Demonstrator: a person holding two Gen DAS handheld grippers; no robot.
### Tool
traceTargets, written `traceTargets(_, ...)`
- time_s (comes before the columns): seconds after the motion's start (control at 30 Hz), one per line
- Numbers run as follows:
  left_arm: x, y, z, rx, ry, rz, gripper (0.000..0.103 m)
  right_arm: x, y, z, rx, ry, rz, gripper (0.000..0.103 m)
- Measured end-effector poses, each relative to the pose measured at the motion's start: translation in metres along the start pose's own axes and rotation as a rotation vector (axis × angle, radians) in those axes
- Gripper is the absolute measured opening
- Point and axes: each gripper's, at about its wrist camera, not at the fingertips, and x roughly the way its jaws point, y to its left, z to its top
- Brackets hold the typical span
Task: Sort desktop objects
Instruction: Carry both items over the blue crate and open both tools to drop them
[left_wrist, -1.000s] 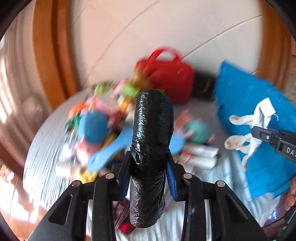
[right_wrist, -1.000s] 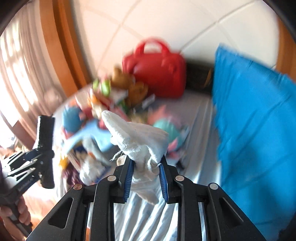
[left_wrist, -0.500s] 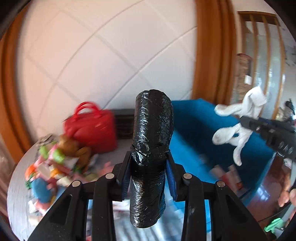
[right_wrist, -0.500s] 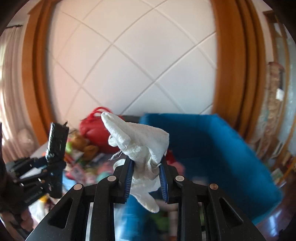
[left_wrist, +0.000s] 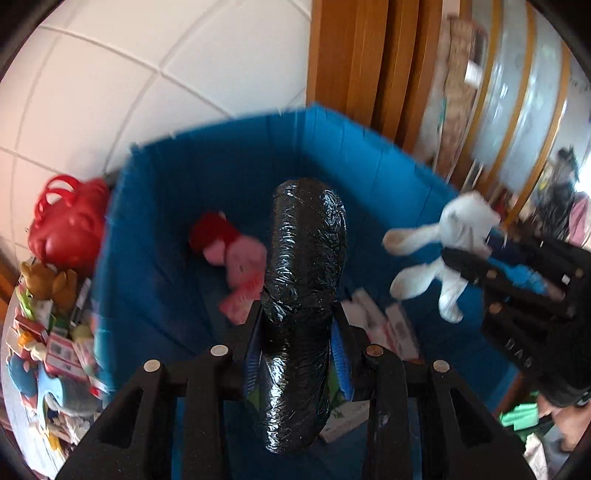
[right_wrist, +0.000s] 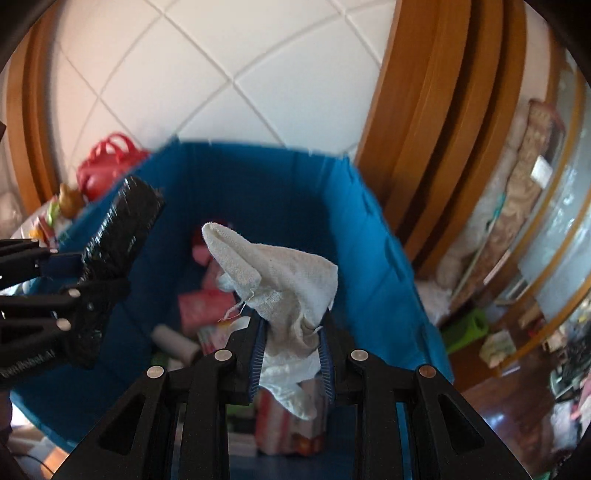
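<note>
My left gripper (left_wrist: 297, 354) is shut on a black plastic-wrapped roll (left_wrist: 304, 295) that stands upright between its blue pads. My right gripper (right_wrist: 291, 354) is shut on a white cloth glove (right_wrist: 284, 280). Both hang over an open blue fabric bin (left_wrist: 155, 229) (right_wrist: 373, 258). In the left wrist view the glove (left_wrist: 450, 243) and the right gripper (left_wrist: 524, 295) show at the right. In the right wrist view the roll (right_wrist: 118, 236) and the left gripper (right_wrist: 44, 295) show at the left. Inside the bin lie a pink and red soft toy (left_wrist: 229, 251), cartons and a small tube (right_wrist: 173, 341).
A table at the left carries a pile of toys and packets (left_wrist: 48, 332) and a red handbag (left_wrist: 70, 225) (right_wrist: 107, 166) against a tiled wall. Wooden door frames (right_wrist: 413, 110) stand behind the bin. Clutter and a green object (right_wrist: 465, 328) lie on the floor at the right.
Both grippers swung right from over the cluttered table to above the blue bin, keeping hold of the roll and the glove. The bin's inside has come into view.
</note>
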Motion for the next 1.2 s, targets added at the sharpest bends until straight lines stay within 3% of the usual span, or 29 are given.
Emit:
traceTargets(0.13,0.019,-0.017,-0.003,0.023,0.073,0.025,0.033,0.018,-0.018,-0.010,-0.034,0.048,0.002,0.026)
traceTargets(0.43,0.014,-0.016,-0.004,0.021,0.053,0.093,0.036,0.043,-0.033,-0.023,-0.085,0.107,-0.008,0.028)
traceTargets(0.53,0.009,-0.015,0.000,0.020,0.033,0.113,0.055,0.044,-0.036,-0.021,-0.083,0.112,-0.008,0.038)
traceTargets(0.6,0.007,-0.015,0.001,0.018,0.021,0.114,0.069,0.044,-0.036,-0.020,-0.083,0.113,-0.012,0.058)
traceTargets(0.63,0.005,-0.014,0.001,0.014,0.014,0.119,0.070,0.043,-0.035,-0.020,-0.084,0.109,-0.013,0.077)
traceTargets(0.67,0.006,-0.013,0.001,0.011,0.013,0.120,0.071,0.041,-0.035,-0.020,-0.086,0.101,-0.011,0.085)
traceTargets(0.77,0.005,-0.011,0.001,0.002,0.010,0.114,0.073,0.034,-0.034,-0.018,-0.089,0.078,-0.014,0.098)
traceTargets(0.83,0.004,-0.011,0.001,-0.001,0.006,0.112,0.073,0.032,-0.034,-0.018,-0.084,0.074,-0.010,0.103)
traceTargets(1.03,-0.008,-0.011,-0.003,0.006,-0.042,0.123,0.077,0.021,-0.033,-0.018,-0.056,0.056,0.027,0.103)
traceTargets(1.13,-0.026,-0.006,-0.008,-0.006,-0.109,0.137,0.077,0.009,-0.029,-0.015,-0.049,0.019,0.022,0.103)
traceTargets(1.2,-0.048,0.001,-0.015,-0.024,-0.198,0.166,0.077,-0.004,-0.023,-0.012,-0.057,-0.024,0.036,0.103)
